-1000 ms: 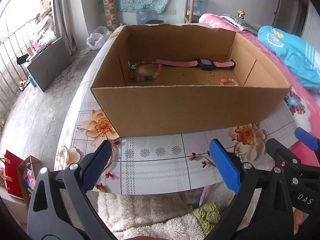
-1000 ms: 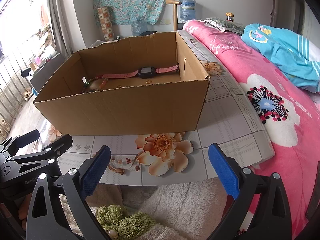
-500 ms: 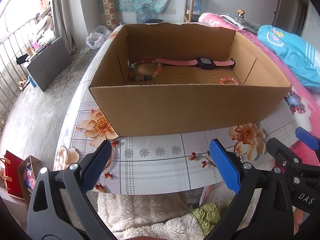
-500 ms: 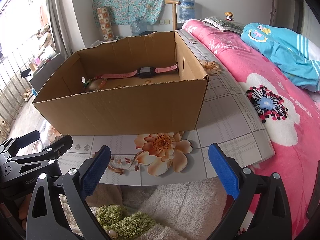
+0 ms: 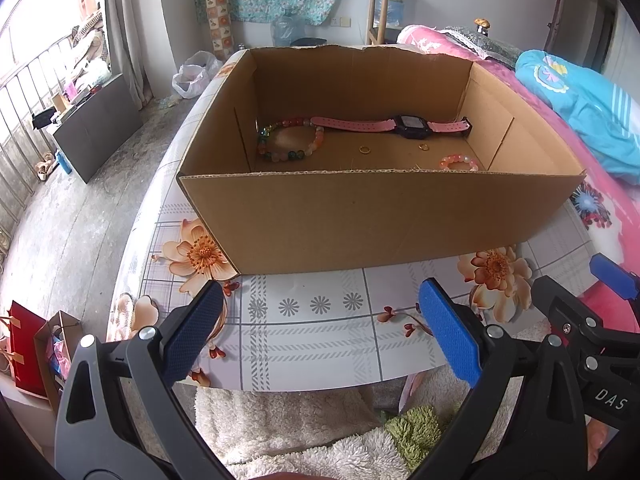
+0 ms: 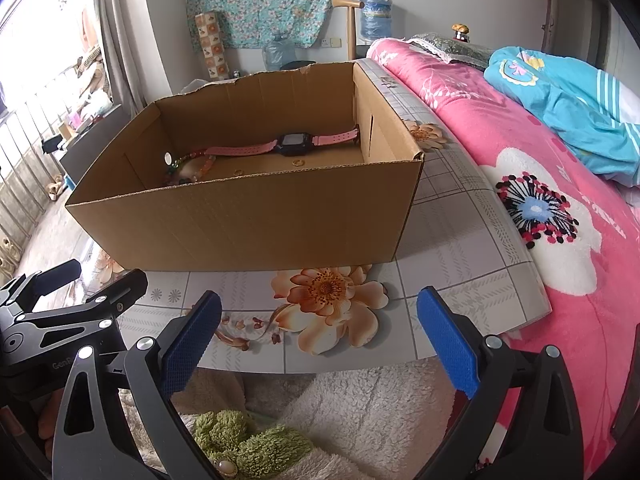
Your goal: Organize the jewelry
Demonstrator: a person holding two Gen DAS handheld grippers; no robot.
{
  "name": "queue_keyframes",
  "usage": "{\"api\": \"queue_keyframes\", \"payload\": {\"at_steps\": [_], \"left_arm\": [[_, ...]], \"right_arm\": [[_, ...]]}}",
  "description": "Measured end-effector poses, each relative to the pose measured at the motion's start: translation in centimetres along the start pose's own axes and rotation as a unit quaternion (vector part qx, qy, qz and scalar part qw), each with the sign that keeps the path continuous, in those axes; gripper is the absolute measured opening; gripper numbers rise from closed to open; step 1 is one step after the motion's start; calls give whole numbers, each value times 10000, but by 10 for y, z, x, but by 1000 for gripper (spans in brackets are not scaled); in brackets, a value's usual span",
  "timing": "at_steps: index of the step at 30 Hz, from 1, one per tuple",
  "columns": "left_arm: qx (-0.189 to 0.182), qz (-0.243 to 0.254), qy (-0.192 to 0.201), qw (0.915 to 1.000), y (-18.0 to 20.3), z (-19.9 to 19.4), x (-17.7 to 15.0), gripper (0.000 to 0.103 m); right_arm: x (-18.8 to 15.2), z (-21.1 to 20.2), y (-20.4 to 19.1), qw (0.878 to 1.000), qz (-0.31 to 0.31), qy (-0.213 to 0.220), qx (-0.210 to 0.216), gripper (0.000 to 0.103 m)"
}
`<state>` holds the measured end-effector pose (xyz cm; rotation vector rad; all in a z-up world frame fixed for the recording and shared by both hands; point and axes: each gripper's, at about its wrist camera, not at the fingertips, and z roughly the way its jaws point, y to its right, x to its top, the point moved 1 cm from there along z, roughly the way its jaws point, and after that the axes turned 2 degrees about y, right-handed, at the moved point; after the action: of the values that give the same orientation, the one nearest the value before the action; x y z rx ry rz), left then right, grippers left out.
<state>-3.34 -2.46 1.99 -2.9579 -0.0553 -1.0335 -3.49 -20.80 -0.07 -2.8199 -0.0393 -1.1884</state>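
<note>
An open cardboard box [image 5: 380,220] [image 6: 256,228] stands on the flowered table. Inside lie a pink-strapped watch [image 5: 400,124] [image 6: 294,144], a multicoloured bead bracelet [image 5: 290,140] [image 6: 192,164], a small pink bead bracelet [image 5: 460,162] partly behind the front wall, and two small gold rings [image 5: 365,149] [image 6: 297,163]. My left gripper [image 5: 320,332] hangs open over the table's near edge, in front of the box. My right gripper [image 6: 318,332] is open too, near the box's right front corner. Both hold nothing.
The table [image 5: 320,344] carries a grid and flower pattern. A bed with a pink blanket [image 6: 540,168] and a blue quilt [image 6: 568,96] runs along the right. White fleece and a green fuzzy cloth [image 6: 248,440] lie below the table edge. Bags [image 5: 28,352] stand on the floor at left.
Both views have shifted very slightly; the box and jewelry have not moved. Both grippers stay open.
</note>
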Motion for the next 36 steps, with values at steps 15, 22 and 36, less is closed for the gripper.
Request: {"api": "queue_keyframes", "payload": {"at_steps": [15, 22, 36], "left_arm": [[-1, 24, 8, 10000, 2, -1, 0, 95], [0, 37, -3, 10000, 3, -1, -1, 95], [-2, 48, -11, 10000, 4, 0, -2, 95]], "right_arm": [[0, 0, 1, 10000, 3, -4, 7, 96], [0, 0, 0, 10000, 20, -18, 3, 96], [-1, -1, -2, 10000, 44, -26, 18, 96]]}}
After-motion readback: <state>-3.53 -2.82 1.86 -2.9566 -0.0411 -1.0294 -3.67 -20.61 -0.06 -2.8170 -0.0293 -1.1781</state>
